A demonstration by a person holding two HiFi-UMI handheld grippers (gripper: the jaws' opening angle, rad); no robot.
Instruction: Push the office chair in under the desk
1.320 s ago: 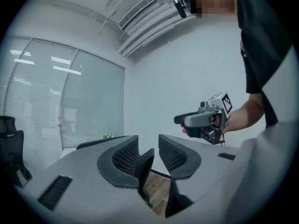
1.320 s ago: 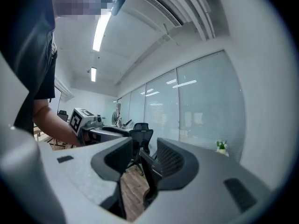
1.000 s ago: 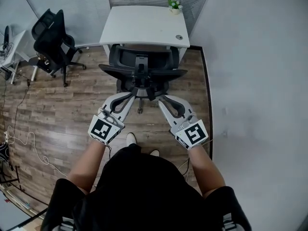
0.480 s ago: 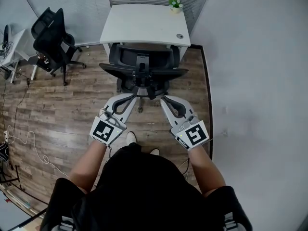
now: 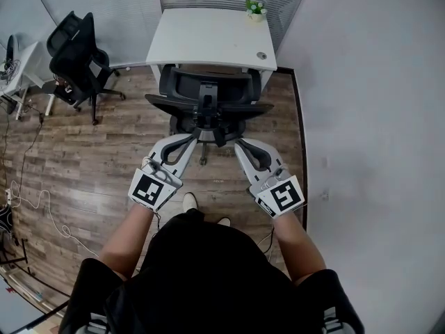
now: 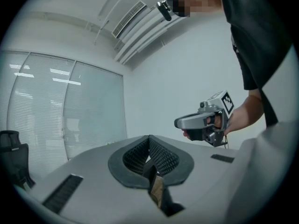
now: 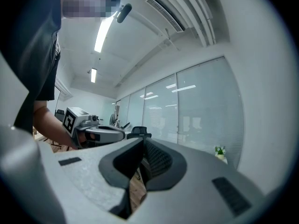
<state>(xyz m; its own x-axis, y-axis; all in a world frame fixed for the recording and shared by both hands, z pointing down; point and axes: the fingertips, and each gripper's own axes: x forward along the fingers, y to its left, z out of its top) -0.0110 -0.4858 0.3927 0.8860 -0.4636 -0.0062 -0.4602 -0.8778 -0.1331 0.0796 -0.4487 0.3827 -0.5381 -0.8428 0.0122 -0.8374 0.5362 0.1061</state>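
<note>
A black office chair (image 5: 207, 104) stands with its back to me, its seat partly under the white desk (image 5: 208, 39). My left gripper (image 5: 185, 140) is shut just behind the lower left of the backrest. My right gripper (image 5: 240, 145) mirrors it at the lower right; its jaws have just been closing and now meet with nothing between them. Whether either tip touches the chair I cannot tell. In the left gripper view the left gripper (image 6: 149, 138) has its pads together, and the right gripper (image 6: 205, 120) shows beside it. The right gripper view shows the right gripper (image 7: 141, 143) the same, beside the left gripper (image 7: 96, 133).
A small potted plant (image 5: 252, 7) sits on the desk's far right corner. A second black chair (image 5: 75, 54) and a small table (image 5: 15, 68) stand at the left. Cables (image 5: 35, 207) trail over the wooden floor. A grey wall (image 5: 361, 131) runs close on the right.
</note>
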